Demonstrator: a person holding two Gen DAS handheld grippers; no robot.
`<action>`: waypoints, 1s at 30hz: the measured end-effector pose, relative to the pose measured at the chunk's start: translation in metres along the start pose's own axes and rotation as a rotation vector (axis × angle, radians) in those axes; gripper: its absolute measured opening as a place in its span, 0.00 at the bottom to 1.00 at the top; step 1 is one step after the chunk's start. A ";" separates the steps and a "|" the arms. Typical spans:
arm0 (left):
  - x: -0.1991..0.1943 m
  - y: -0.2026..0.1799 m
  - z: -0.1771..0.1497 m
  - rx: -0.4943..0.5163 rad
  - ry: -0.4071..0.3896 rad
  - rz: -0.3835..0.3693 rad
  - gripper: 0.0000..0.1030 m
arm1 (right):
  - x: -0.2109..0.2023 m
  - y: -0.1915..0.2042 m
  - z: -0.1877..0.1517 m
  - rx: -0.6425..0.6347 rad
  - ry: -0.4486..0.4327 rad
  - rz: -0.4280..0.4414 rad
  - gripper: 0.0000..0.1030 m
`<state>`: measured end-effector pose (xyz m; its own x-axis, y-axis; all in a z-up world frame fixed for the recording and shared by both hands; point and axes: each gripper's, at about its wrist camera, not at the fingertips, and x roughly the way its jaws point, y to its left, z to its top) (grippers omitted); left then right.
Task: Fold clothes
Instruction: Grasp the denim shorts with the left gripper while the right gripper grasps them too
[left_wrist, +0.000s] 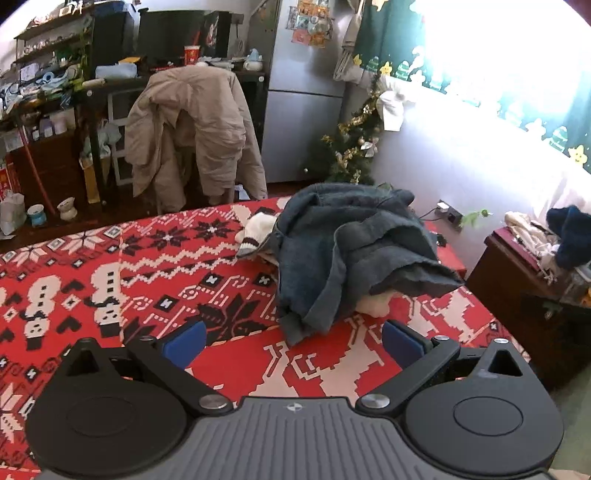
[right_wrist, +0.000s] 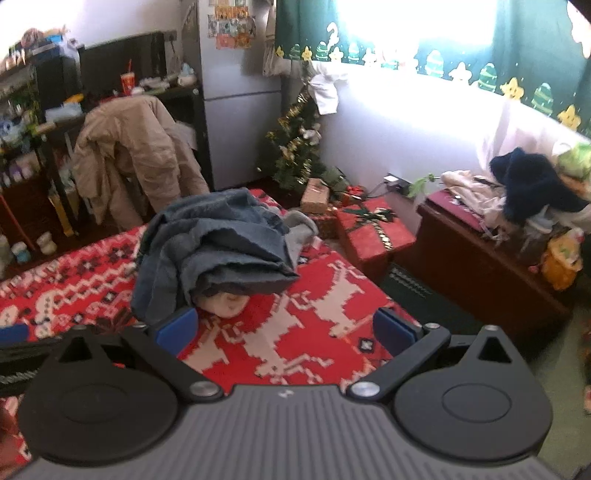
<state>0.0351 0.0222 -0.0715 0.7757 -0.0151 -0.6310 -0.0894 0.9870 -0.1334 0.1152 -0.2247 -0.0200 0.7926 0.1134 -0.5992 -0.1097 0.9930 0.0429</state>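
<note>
I had both tongs spread wide and empty, left tongs (left_wrist: 293, 345) and right tongs (right_wrist: 284, 332) above the red patterned cover (left_wrist: 147, 266). The crumpled blue-grey garment (left_wrist: 347, 251) lay just ahead, nearer my right tongs' left finger.

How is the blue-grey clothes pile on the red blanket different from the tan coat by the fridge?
The blue-grey pile lies crumpled in a heap on the red blanket; the tan coat hangs draped over a chair. The pile is dark blue-grey with white cloth peeking from under it; the coat is pale tan and looks puffy. The pile sits close to both open grippers; the coat is farther back. Neither is folded.
</note>
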 end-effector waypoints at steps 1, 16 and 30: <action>0.006 0.001 -0.002 0.004 -0.005 -0.003 0.99 | 0.003 -0.002 -0.003 0.018 -0.025 0.013 0.99; 0.100 0.006 -0.007 0.035 0.012 -0.030 0.96 | 0.100 -0.015 -0.016 0.077 -0.067 0.076 0.99; 0.159 0.008 0.001 -0.090 0.060 -0.127 0.62 | 0.196 -0.014 0.005 0.096 -0.024 0.203 0.99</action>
<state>0.1582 0.0282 -0.1716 0.7459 -0.1506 -0.6488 -0.0510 0.9583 -0.2812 0.2750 -0.2162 -0.1342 0.7739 0.3111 -0.5516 -0.2120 0.9480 0.2372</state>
